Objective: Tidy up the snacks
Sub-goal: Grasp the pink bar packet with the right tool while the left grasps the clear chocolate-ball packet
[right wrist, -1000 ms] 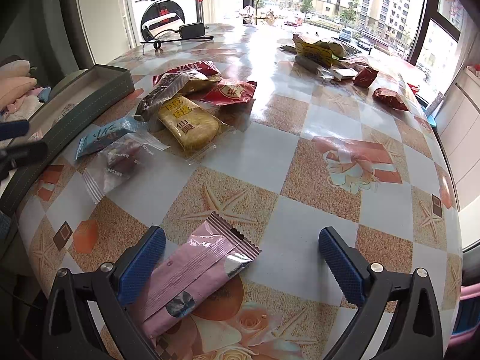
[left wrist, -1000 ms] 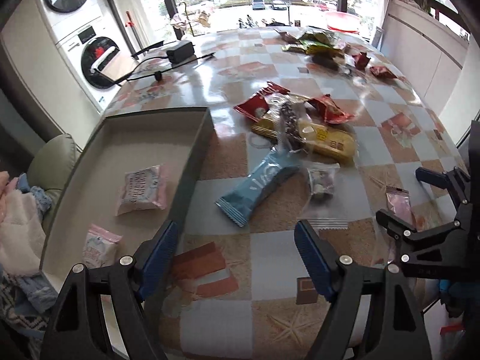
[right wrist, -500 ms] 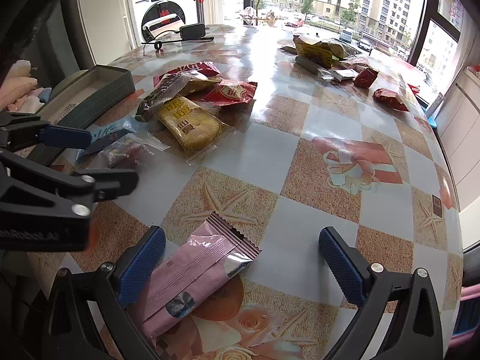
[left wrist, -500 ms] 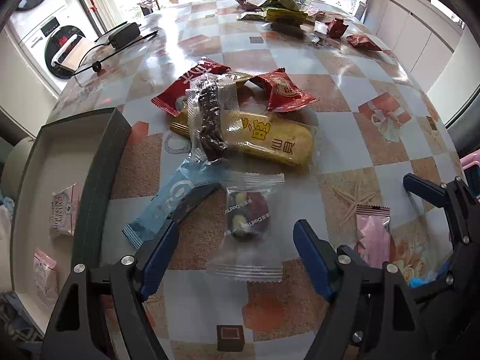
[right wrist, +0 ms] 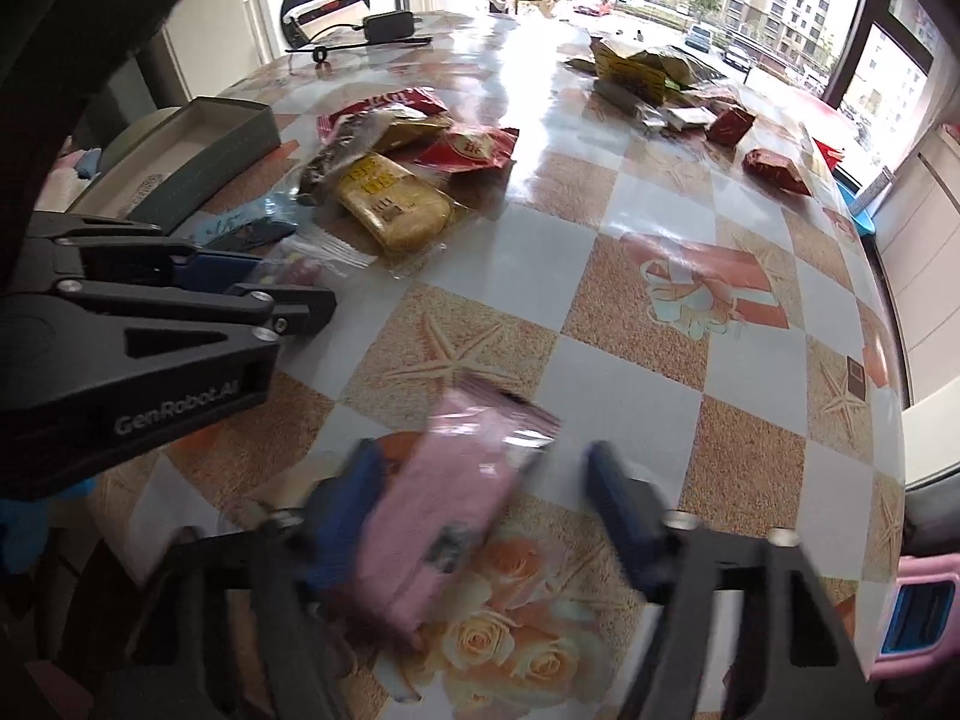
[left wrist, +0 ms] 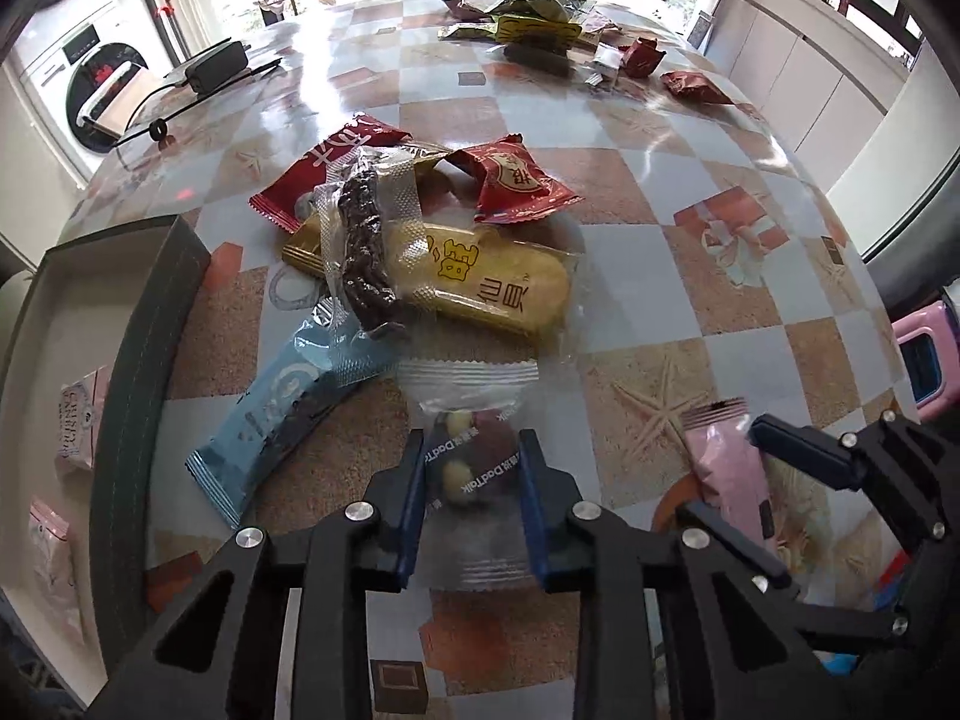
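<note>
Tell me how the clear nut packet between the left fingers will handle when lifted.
The clear plastic packet of mixed nuts looks thin and crinkly, so its free crimped end will probably droop. The loose nuts inside may shift. The left gripper pinches it across its width, so the glossy film could slip.

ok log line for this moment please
left gripper: shut on clear snack bag | right gripper: closing around pink packet, grip unclear | tray: two pink packets inside
</note>
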The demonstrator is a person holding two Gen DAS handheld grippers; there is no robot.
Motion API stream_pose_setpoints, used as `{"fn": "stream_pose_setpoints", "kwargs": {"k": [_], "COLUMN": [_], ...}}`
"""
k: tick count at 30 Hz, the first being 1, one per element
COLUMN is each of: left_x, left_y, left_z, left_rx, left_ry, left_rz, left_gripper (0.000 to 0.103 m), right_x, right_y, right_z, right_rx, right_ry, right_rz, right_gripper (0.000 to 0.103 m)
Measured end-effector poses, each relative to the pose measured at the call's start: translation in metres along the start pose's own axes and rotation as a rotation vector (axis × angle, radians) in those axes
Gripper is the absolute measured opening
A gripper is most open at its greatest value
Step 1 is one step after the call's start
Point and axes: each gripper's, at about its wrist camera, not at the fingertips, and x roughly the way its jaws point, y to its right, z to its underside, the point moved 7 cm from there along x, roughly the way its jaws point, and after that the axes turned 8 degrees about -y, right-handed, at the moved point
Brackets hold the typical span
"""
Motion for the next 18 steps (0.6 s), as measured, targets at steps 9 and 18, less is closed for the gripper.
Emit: {"fn": "stream_pose_setpoints", "kwargs": {"k": [9,18], "left_x": [-0.028,-0.079], "left_y": [-0.013,-0.046], "left_z": [0.025,0.032], "left_rx": [-0.033,-0.073], "left_ry": [0.073,0.200], "left_rz": [0.028,0.024], "left_gripper": [0.030,0.030], "right_x": [-0.009,-0.027], "right_y": [0.010,0.004], "right_z": [0.008,-0.006], "right_rx": [0.096,0.145], "right_ry": [-0.008,0.008], "right_rz": [-0.147,-0.242], "right_gripper": [0.030,0.030]}}
